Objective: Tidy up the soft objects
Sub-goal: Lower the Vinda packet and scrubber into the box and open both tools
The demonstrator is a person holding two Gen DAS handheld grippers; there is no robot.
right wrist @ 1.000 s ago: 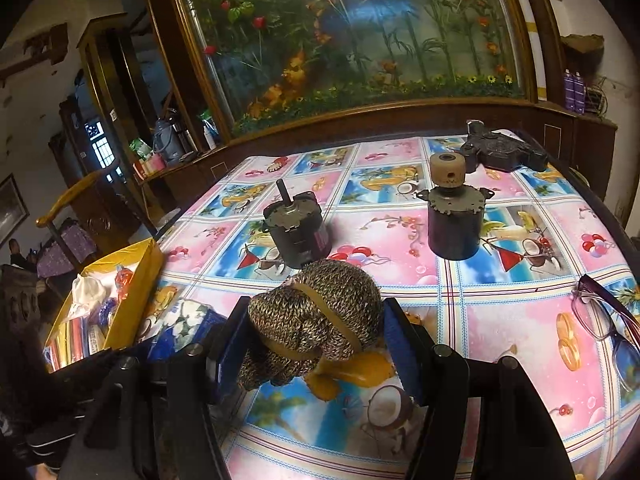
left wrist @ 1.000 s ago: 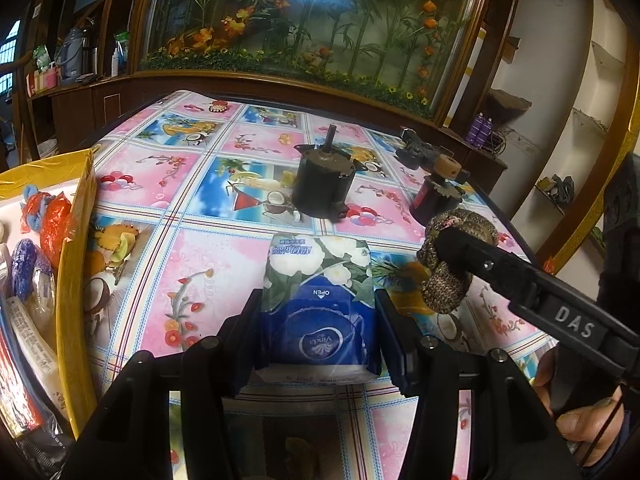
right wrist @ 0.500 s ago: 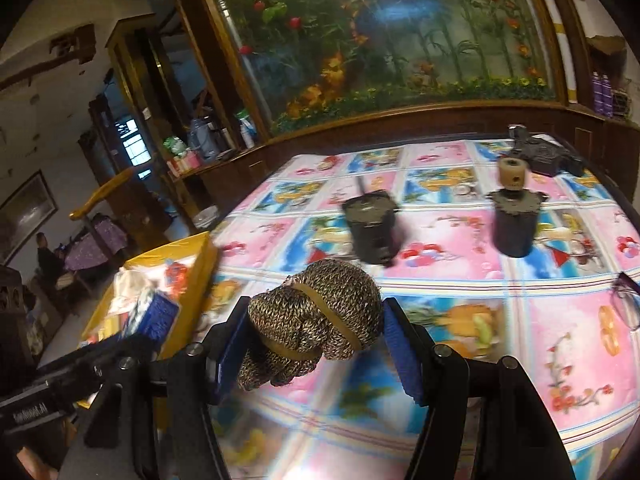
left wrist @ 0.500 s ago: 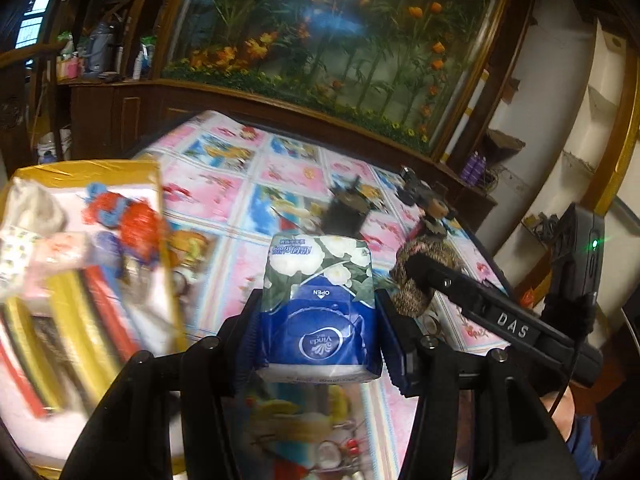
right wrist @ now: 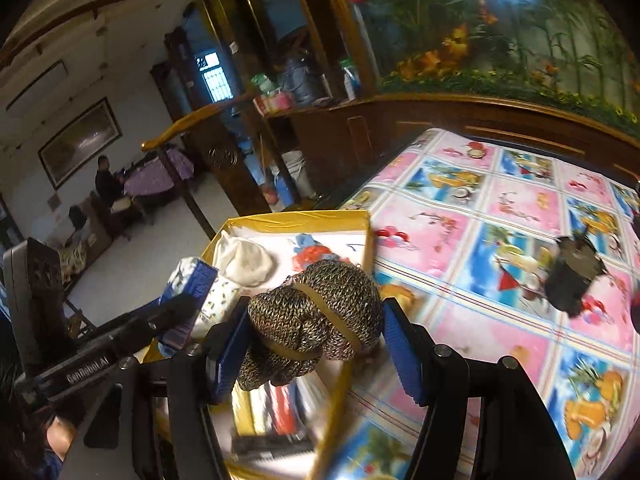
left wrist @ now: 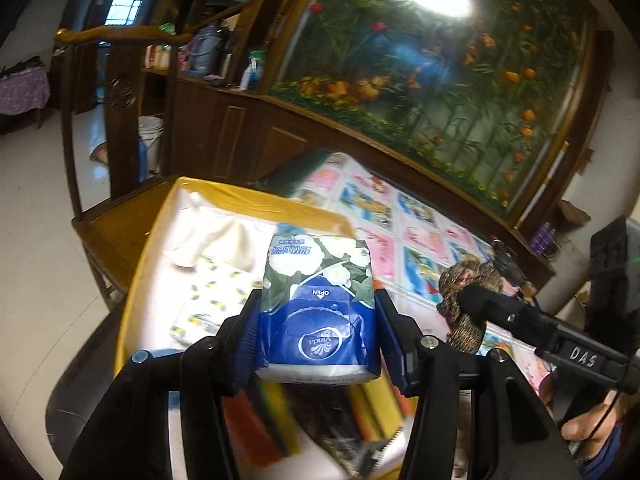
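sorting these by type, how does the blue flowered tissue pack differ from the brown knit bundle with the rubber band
The blue flowered tissue pack is a flat-sided rectangular block in glossy printed plastic; the brown knit bundle is a lumpy, rounded roll of speckled yarn cinched by a rubber band. The left gripper holds the pack, the right gripper the bundle. Both are clamped above the yellow box.

The left tool (left wrist: 316,340) grips a blue tissue pack (left wrist: 318,308) between its blue pads, above a yellow box (left wrist: 256,200) holding white cloths and bright items. To the right, the right tool (left wrist: 472,300) holds a brown knitted bundle (left wrist: 466,292) over the patterned table (left wrist: 420,224).
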